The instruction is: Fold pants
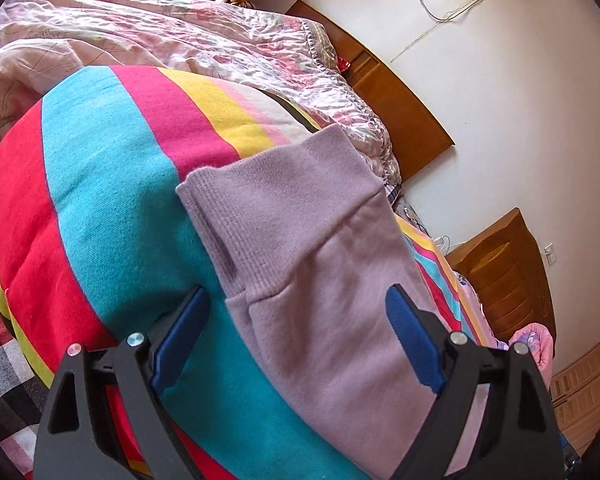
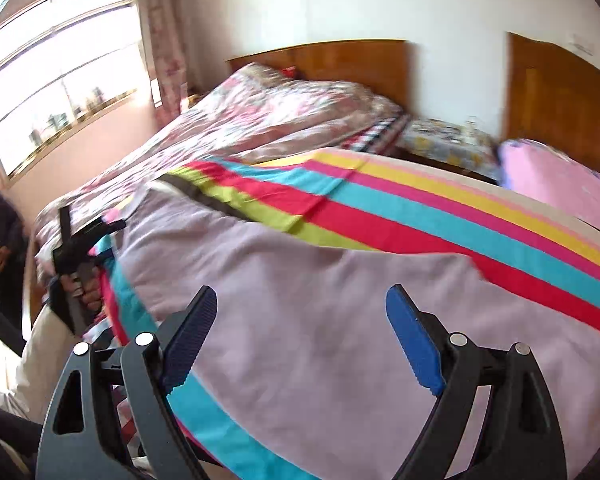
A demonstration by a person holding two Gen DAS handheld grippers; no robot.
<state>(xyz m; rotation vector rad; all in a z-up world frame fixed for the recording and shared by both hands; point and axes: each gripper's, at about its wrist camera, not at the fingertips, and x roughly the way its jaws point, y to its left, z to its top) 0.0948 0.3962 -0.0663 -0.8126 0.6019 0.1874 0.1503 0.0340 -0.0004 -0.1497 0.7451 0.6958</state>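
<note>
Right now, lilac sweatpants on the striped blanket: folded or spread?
Cannot tell. Lilac sweatpants lie flat on the striped blanket, ribbed cuff flat, but their full length is out of view.

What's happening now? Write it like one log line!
left gripper: open over cuff | right gripper: open | pants: flat on striped blanket

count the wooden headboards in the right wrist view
2. One headboard stands behind the floral quilt at centre; the second headboard rises at the right behind the pink pillow. More could be hidden outside the frame.

Bed [image 2: 380, 120] w/ striped blanket [image 2: 420, 216] on top; lilac pants [image 2: 320, 320] flat on blanket.
</note>
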